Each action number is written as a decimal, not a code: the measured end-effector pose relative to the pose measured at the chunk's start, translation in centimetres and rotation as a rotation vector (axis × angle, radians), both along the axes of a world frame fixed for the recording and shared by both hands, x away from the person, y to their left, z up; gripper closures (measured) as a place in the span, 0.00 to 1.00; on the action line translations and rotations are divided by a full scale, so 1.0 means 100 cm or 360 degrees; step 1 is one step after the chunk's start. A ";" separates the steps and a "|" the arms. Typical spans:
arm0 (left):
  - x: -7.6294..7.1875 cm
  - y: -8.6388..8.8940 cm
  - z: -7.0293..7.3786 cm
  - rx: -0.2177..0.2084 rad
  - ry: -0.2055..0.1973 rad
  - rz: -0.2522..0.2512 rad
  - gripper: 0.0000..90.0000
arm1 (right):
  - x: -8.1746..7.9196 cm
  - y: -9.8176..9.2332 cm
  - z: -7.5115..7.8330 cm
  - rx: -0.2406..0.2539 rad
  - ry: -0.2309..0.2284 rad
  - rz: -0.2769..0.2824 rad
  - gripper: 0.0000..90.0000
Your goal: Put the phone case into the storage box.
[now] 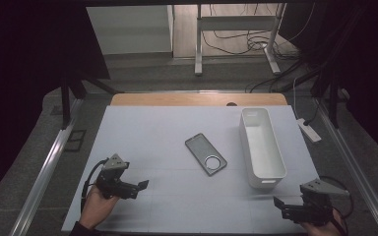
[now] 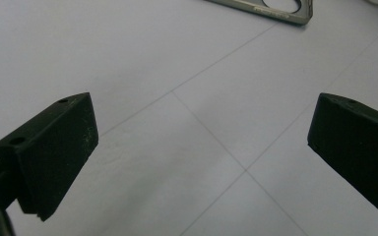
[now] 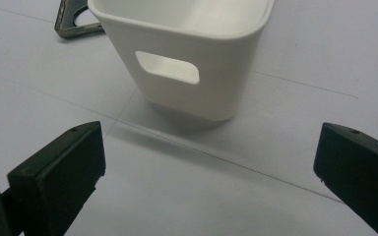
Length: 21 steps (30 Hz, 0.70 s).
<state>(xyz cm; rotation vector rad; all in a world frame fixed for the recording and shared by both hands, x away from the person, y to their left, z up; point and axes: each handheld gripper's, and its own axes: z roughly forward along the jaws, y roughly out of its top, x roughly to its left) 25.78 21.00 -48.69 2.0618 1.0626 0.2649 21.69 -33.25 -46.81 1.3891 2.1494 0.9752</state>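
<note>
On the pale grey desk [image 1: 142, 132], the grey metal phone case with a round camera opening [image 1: 205, 154] lies flat near the centre, its ring end pointing toward 5 o'clock. Just beside it at 3 o'clock, apart from it, stands the long white plastic bin with a slot handle [image 1: 262, 147]. The left claw [image 1: 139, 187] hovers at 8 o'clock from the case, jaws spread wide and holding nothing (bare desk lies between them in the left gripper view). The right claw [image 1: 281, 205] sits at 6 o'clock from the bin, also wide open and empty, facing the bin's near end wall.
</note>
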 end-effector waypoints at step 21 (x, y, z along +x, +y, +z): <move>0.041 -0.037 0.012 -0.0041 0.0003 -0.0120 0.00 | 0.001 0.000 0.000 0.0001 0.0005 0.0009 0.00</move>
